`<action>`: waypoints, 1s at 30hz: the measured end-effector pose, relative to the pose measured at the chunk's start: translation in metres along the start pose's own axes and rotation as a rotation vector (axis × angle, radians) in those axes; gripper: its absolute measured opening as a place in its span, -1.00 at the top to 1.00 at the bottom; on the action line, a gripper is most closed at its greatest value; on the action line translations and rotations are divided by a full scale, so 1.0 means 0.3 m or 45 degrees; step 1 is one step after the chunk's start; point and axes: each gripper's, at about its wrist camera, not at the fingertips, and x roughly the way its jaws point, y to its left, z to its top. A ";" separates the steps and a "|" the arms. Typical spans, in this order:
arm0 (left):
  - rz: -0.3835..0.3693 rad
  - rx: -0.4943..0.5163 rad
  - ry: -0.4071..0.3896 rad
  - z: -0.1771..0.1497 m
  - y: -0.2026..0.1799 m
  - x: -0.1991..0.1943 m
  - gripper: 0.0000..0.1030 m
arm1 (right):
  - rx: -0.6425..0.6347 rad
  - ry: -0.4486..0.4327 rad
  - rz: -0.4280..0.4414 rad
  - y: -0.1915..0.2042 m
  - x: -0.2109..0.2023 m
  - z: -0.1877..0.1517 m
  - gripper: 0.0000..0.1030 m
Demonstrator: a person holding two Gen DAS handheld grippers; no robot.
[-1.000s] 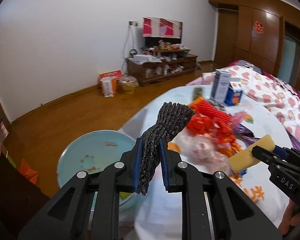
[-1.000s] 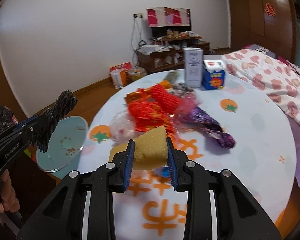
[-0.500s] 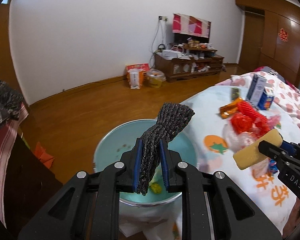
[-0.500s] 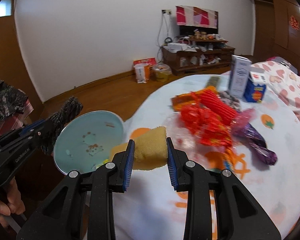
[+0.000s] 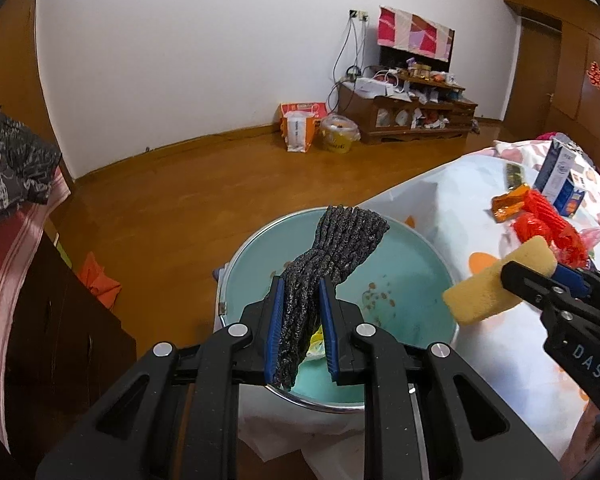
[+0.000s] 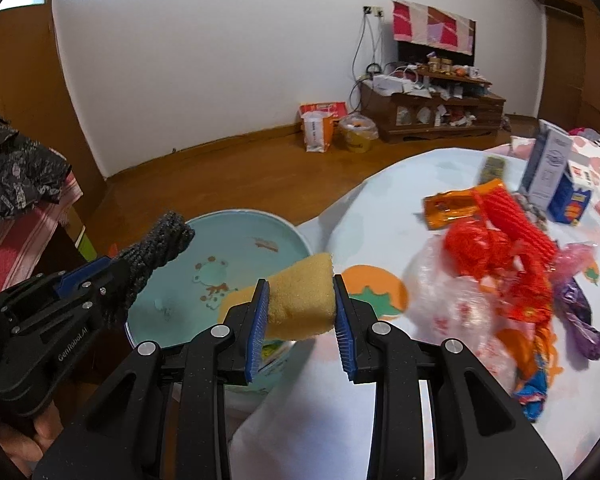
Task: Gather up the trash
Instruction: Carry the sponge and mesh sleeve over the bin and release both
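A: Left gripper (image 5: 299, 330) pinches the dark knit glove (image 5: 324, 280) mid-length above the teal basin (image 5: 420, 264); soft, limp.

B: Right gripper (image 6: 300, 324) squeezes the yellow sponge (image 6: 300, 300) at the basin's (image 6: 228, 240) rim; light, compressible.

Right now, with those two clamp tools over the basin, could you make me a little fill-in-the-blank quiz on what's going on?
1. The left gripper is shut on a dark grey ____.
2. The right gripper is shut on a yellow ____.
3. Both are held above a pale ____ basin.
4. The red wrappers lie on the ____, not in the basin.

Missing words: glove; sponge; blue; table
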 end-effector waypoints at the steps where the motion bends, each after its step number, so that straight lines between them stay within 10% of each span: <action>1: 0.001 -0.002 0.007 -0.004 0.006 0.009 0.64 | -0.007 0.007 0.000 0.008 0.013 -0.001 0.38; 17: 0.025 -0.012 0.118 -0.037 0.025 0.147 0.59 | -0.042 0.132 0.045 0.070 0.192 -0.009 0.31; 21: 0.033 -0.012 0.124 -0.038 0.028 0.148 0.55 | -0.041 0.144 0.063 0.073 0.200 -0.009 0.01; 30: 0.074 -0.004 0.101 -0.032 0.022 0.120 -0.08 | -0.006 0.088 0.037 0.033 0.145 0.007 -0.23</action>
